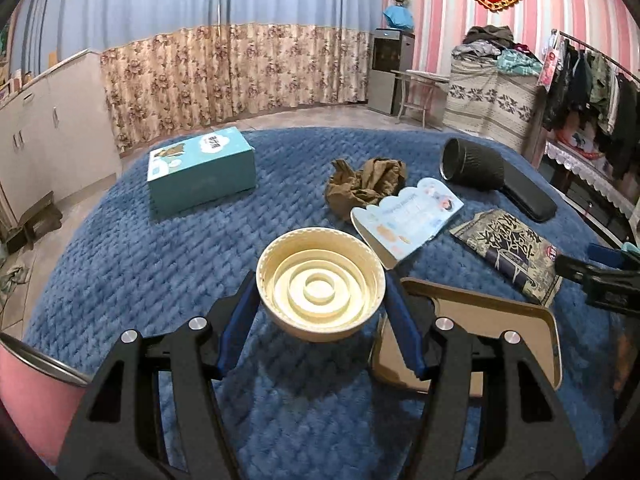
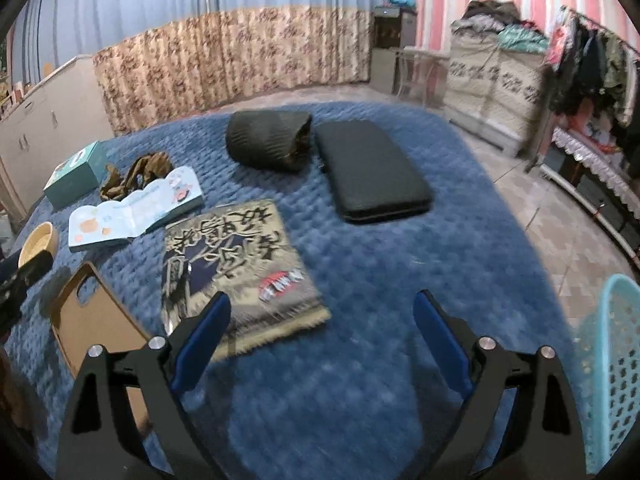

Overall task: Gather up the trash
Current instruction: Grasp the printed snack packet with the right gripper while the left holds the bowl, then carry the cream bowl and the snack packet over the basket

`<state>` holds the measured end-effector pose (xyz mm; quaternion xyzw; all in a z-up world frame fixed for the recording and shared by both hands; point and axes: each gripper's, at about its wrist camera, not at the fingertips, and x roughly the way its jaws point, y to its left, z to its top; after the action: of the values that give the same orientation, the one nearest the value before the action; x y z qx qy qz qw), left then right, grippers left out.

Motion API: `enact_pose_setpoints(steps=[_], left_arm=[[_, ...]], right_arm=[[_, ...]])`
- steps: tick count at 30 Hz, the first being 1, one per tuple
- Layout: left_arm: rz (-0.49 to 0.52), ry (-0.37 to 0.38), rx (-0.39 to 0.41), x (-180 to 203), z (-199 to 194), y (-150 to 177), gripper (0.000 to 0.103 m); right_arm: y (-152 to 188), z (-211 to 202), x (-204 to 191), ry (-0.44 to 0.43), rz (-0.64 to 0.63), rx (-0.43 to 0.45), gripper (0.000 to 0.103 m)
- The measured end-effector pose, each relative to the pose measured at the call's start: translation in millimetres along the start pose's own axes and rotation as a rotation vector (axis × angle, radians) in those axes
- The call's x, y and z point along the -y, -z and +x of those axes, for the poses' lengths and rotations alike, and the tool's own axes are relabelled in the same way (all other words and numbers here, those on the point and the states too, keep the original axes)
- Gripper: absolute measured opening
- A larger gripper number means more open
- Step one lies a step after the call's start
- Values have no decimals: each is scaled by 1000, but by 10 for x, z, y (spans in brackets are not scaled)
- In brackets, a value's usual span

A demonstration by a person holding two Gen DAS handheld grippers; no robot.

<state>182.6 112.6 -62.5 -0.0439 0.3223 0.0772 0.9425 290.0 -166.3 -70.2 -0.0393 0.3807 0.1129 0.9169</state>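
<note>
The cream plastic lid [image 1: 320, 288], ringed inside, sits lifted above the blue blanket [image 1: 120, 264], clamped on both sides by the blue pads of the left claw [image 1: 322, 320]. The left wrist view alone shows this grip plainly, plus a pink bin rim [image 1: 36, 360] at lower left. In the right wrist view the lid [image 2: 38, 244] is only a small shape at the left edge. There the right claw [image 2: 322, 344] stands wide with nothing between its pads, above a dark snack packet [image 2: 240, 268]. That view alone shows a turquoise basket [image 2: 612, 360] at right. Both show a brown tray [image 1: 500, 320], a crumpled brown wad [image 1: 364, 184] and a teal box [image 1: 200, 168].
</note>
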Motion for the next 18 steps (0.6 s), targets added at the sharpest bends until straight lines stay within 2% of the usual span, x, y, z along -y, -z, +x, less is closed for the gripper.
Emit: enact_pose_setpoints(steps=[3,4,7,10,11,12,18], left_arm=[[-14,12,-13,-22,24,-1,61],[-18,16,-16,-28,29,6,61],[-21,20,-22,-28,46,16,61],[-17,20,-19,-23,53,18,61],[-16,20,-19,-21,55,18,61],[-17,20,-19,-20,54,18,61],[-14,14,-15,-14,51,15,61]], right_arm=[[-33,184,-93,-38,-17,-60,72],[-28,211,-108,-43,-19,-69,71],[-18,190,-162,-75,-29,-64,53],[14,158,-216,-65,-41,-45,41],[21,120,-219,-58,-35,-30,28],[28,89,-208,-60,-25,-23,6],[109,-239,-12,-73,39,45,5]])
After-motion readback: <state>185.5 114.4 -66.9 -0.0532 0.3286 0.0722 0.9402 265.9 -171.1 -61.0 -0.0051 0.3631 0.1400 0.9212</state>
